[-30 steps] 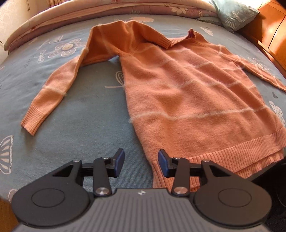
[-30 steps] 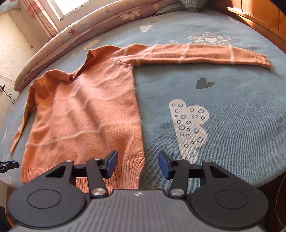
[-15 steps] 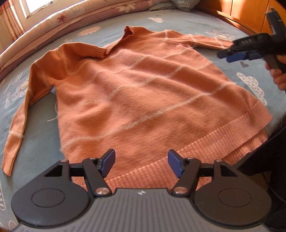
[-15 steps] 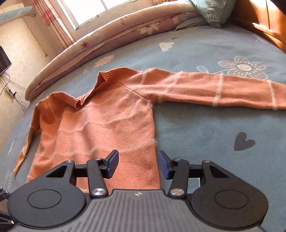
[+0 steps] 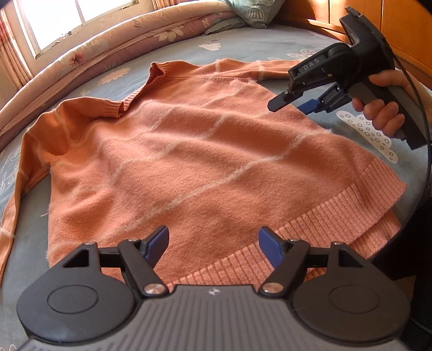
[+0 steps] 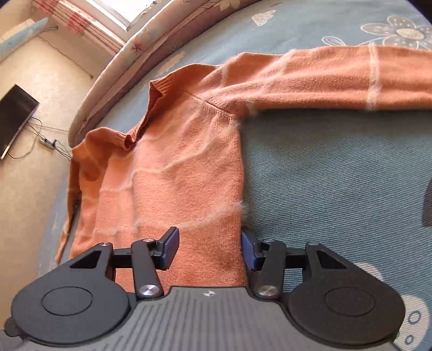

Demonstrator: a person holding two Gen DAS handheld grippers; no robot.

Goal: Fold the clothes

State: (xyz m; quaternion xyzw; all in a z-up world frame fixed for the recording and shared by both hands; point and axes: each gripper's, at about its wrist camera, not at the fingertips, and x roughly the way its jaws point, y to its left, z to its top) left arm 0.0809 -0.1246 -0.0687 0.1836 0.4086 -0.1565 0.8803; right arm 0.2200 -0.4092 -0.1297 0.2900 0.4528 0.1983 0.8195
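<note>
An orange sweater [image 5: 189, 162] with thin white stripes lies flat on the blue bedspread [image 5: 35, 237], collar away from me, ribbed hem near. My left gripper [image 5: 213, 248] is open and empty, hovering above the hem. My right gripper [image 5: 299, 104] shows in the left wrist view, held in a hand above the sweater's right side edge. In the right wrist view the right gripper [image 6: 209, 247] is open, its jaws straddling the side edge of the sweater [image 6: 172, 172] below the armpit. The right sleeve [image 6: 337, 78] stretches out sideways.
A rolled floral quilt [image 5: 113, 51] and a green pillow [image 5: 253, 10] lie along the far side of the bed. Wooden furniture [image 5: 391, 24] stands at the right. A dark screen [image 6: 14, 116] and cables sit on the floor beyond the bed's left edge.
The left gripper has swung right from the sweater's left side to over the hem and opened wider. The right gripper has moved forward up the sweater's right edge toward the armpit.
</note>
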